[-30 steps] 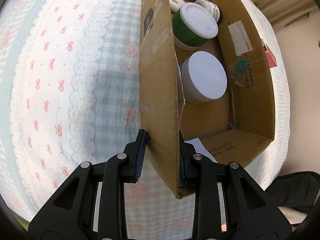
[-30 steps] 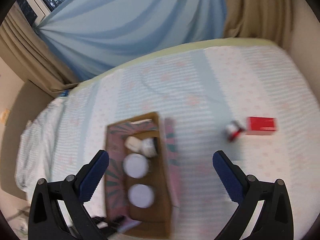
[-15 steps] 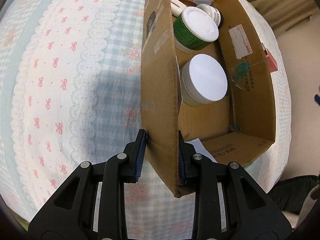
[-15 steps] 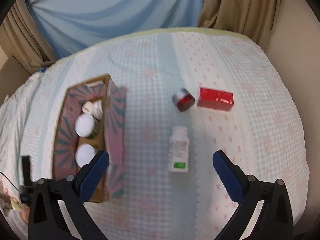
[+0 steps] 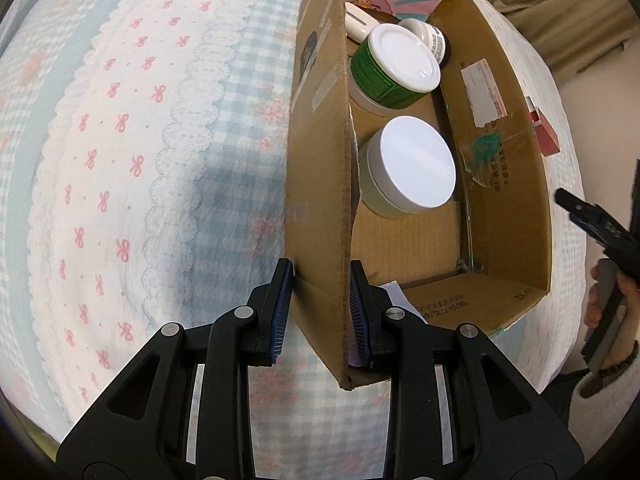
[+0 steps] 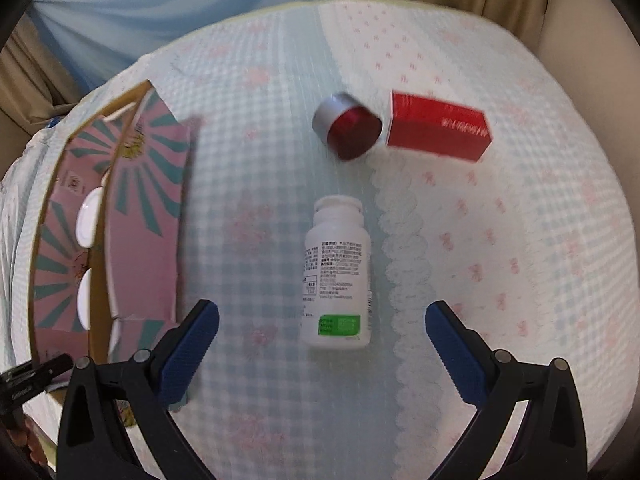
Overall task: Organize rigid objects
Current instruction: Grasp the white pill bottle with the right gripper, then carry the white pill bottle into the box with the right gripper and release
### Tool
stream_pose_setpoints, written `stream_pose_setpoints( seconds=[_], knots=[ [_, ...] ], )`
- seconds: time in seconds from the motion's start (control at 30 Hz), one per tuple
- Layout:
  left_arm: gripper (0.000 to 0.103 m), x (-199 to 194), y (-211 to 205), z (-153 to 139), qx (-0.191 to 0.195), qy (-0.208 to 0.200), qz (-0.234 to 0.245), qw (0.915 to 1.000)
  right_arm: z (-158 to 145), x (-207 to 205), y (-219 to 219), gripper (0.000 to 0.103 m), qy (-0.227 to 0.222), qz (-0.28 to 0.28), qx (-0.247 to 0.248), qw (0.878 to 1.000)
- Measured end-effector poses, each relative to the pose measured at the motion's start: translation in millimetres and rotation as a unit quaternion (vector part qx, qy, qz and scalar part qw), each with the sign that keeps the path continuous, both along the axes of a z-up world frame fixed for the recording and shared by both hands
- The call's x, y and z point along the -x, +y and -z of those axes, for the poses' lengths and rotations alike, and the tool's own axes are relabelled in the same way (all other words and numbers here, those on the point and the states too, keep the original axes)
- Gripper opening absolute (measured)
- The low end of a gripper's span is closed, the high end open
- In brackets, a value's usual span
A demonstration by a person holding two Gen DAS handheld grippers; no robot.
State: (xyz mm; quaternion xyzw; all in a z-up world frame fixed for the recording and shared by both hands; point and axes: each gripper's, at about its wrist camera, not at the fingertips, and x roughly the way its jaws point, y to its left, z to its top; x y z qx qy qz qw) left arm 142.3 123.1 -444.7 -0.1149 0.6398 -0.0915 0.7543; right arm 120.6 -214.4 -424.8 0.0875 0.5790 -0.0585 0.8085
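Note:
My left gripper is shut on the near side wall of a cardboard box standing on the bed. Inside the box sit a white-lidded jar, a green-labelled jar and smaller white containers behind them. In the right wrist view a white pill bottle lies on its side on the quilt, straight ahead of my open right gripper and between its wide-spread fingers. Beyond the bottle lie a red tin on its side and a red carton. The box stands to the left.
A checked quilt with pink bows covers the bed. Blue and tan curtains hang behind it. The person's right hand with the other gripper shows at the right edge of the left wrist view.
My right gripper has sunk toward the quilt and shifted right, so the white bottle now lies large between its fingers. The left gripper has kept its hold on the box wall.

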Motion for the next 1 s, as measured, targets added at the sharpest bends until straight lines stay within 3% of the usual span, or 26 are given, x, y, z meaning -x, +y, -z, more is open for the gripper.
stream_pose_setpoints(
  seconds=[0.23, 0.37, 0.43, 0.5, 1.0],
  knots=[
    [0.025, 3, 1, -2, -0.003, -0.003, -0.006, 1.0, 39, -25, -9, 0.074, 0.038, 0.024, 0.001, 0.999],
    [0.025, 4, 1, -4, -0.002, -0.004, -0.009, 1.0, 48, -31, -7, 0.067, 0.049, 0.022, 0.011, 0.998],
    [0.025, 4, 1, -4, -0.002, -0.004, -0.009, 0.9999, 50, -31, -3, 0.052, 0.056, 0.014, 0.019, 0.998],
    [0.025, 4, 2, -4, -0.002, -0.004, -0.009, 1.0, 53, -31, 1, 0.046, 0.061, 0.008, 0.031, 0.998],
    [0.025, 4, 1, -5, 0.0, -0.003, -0.002, 1.0, 48, -24, -9, 0.046, 0.056, 0.018, 0.002, 0.998]
  ],
)
